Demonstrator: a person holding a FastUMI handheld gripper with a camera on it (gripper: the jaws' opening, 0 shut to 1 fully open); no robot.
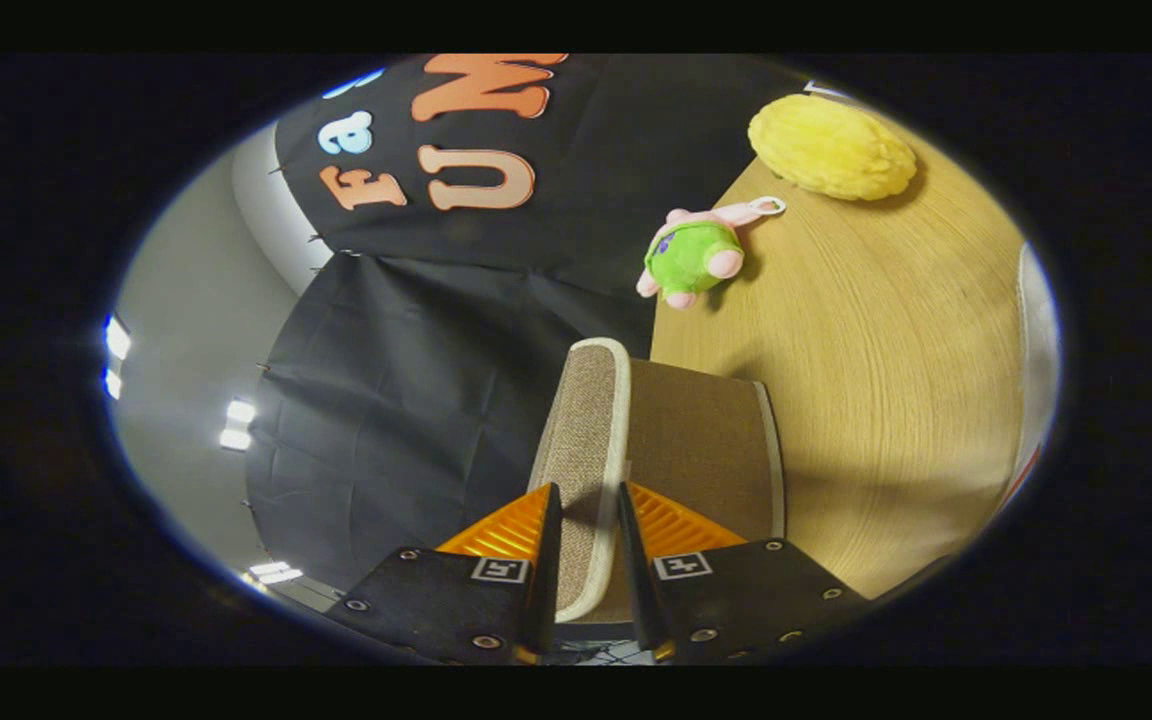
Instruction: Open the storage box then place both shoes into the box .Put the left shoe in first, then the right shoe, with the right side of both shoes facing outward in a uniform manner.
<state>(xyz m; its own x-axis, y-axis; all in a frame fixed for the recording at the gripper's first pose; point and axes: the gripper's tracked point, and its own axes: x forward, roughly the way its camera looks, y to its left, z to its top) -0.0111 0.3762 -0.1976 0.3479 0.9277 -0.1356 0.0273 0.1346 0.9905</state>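
On the far left we see a pale grey wall (186, 300) with a few bright lights (236, 425) glowing on it. Next to it hangs the black cloth (386, 420) of the booth, creased and pinned along its edges, taking up the middle ground behind everything else.

Moving toward the centre, we come to our gripper (591, 560), its two fingers reaching forward from the bottom. The jaws stand close together and are clamped on the edge of the storage box lid (591, 440), a beige woven fabric panel with a pale piped rim. The left finger (546, 550) presses one face of the panel and the right finger (636, 560) presses the other, so the rim runs straight up between them and on beyond their tips. The lid is raised on edge, tilted away from the wooden table (886, 380). Just to the right of the rim we see the brown inner face (701, 450) of the fabric piece, bordered by a light strip along its far side.

Farther right, the table spreads out, light in colour with fine grain. Beyond the lid, near the table's edge by the black cloth, lies a small green and pink plush toy (696, 255) with a loop on top. Well past it sits a yellow fluffy object (831, 148).
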